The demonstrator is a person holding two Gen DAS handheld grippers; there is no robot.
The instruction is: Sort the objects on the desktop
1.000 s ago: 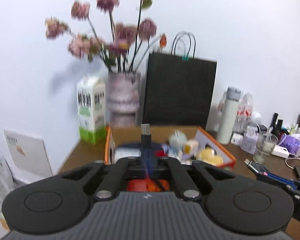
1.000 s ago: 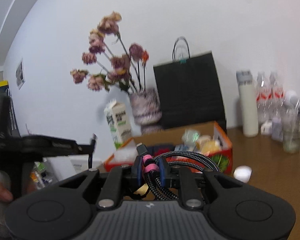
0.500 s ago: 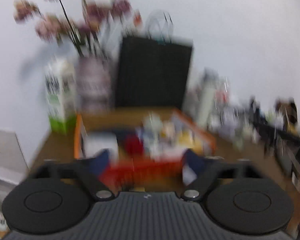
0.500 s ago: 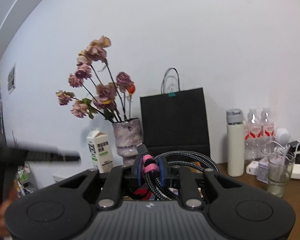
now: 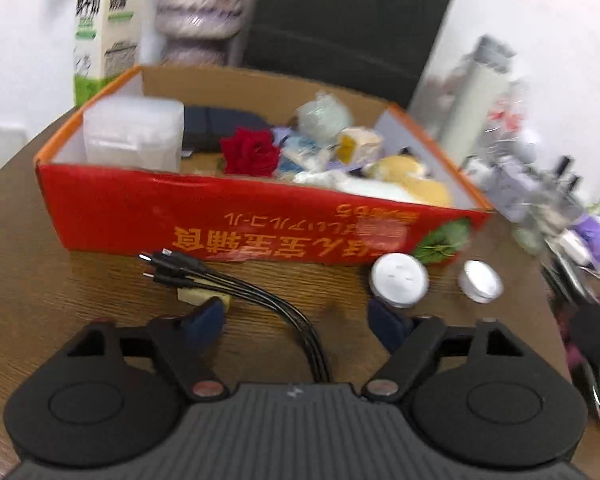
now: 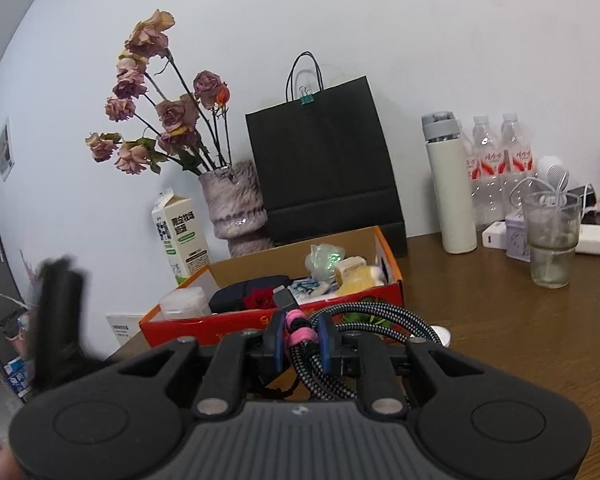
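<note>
While my left tongs [image 5: 296, 322] stand wide over the desk [image 5: 60, 288], empty, with the black multi-head cable [image 5: 236, 284] running between their blue pads, my right tongs [image 6: 302, 338] are clamped narrow on a coiled braided cable [image 6: 380, 320] bound with a pink strap, held up in front of the red box [image 5: 204, 220]. I judge the step in hand to be gathering the black cable for the box, so I would lower the left tongs squarely over the bundled strands, not the loose plug ends, close only once both pads straddle all the strands, and lift slowly so the plugs do not snag the small yellowish block [image 5: 202, 296] lying beside them. The two round silver tins [image 5: 398, 280] sit just right of the tongs, near enough to be knocked, so I would keep the right pad clear of them. The braided cable should go in where the box has room; it already holds a clear plastic case [image 5: 134, 132], a red rose [image 5: 252, 152] and soft toys. Yellow characters run upside down along the box front, too blurred for me to read; the milk carton [image 6: 182, 236] carries green-and-black Chinese print I cannot make out, and the water bottles [image 6: 500, 160] wear red-and-white labels.
</note>
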